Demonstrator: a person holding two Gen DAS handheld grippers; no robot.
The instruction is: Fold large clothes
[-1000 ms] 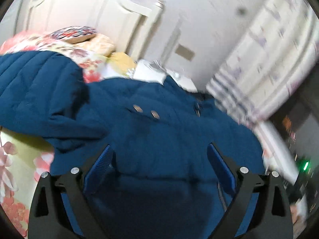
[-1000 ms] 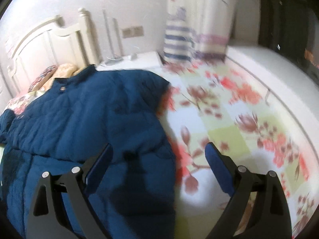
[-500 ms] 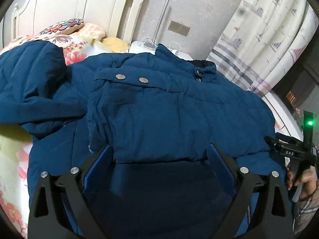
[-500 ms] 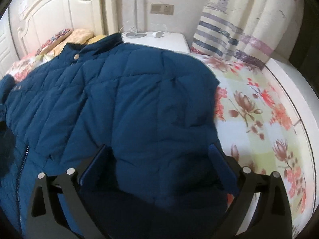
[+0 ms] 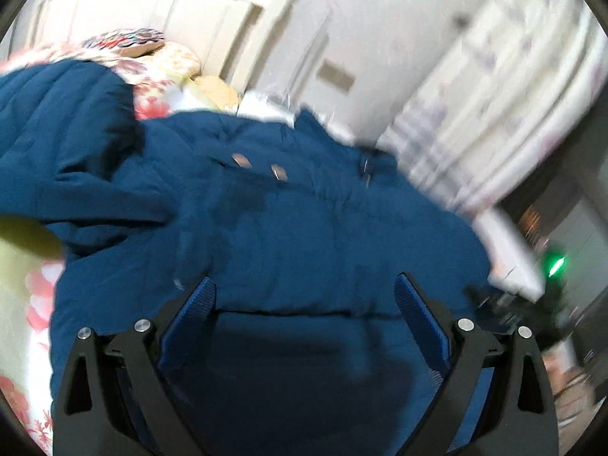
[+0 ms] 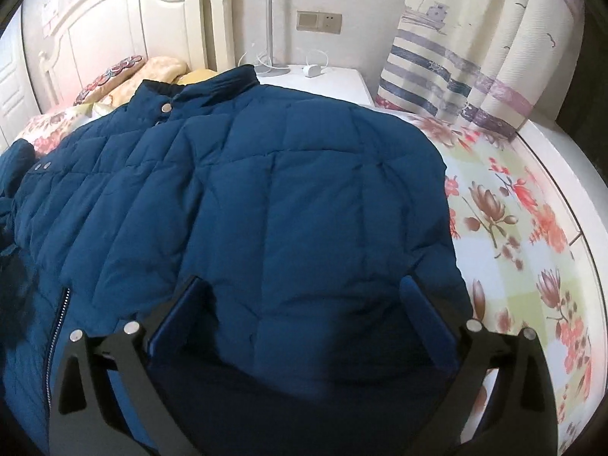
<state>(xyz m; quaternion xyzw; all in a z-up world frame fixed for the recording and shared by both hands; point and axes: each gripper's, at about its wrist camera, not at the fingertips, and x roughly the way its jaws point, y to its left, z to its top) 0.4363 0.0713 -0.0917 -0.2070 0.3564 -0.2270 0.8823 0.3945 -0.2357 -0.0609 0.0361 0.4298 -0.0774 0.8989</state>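
Observation:
A large dark blue quilted jacket lies spread on a bed with a floral sheet. Its collar and snap buttons point toward the headboard. In the left wrist view the jacket fills the middle, blurred, with one sleeve lying out to the left. My left gripper is open and empty just above the jacket's lower part. My right gripper is open and empty over the jacket's right half, near its right edge.
A white headboard and pillows stand at the far end. A white nightstand with a lamp base and cables is behind the collar. A striped curtain hangs at the right. The bed's white edge runs along the right.
Both grippers stay open. The left view has swung and is blurred again. The right gripper has moved left, further over the jacket, and now looks squarely at its right half.

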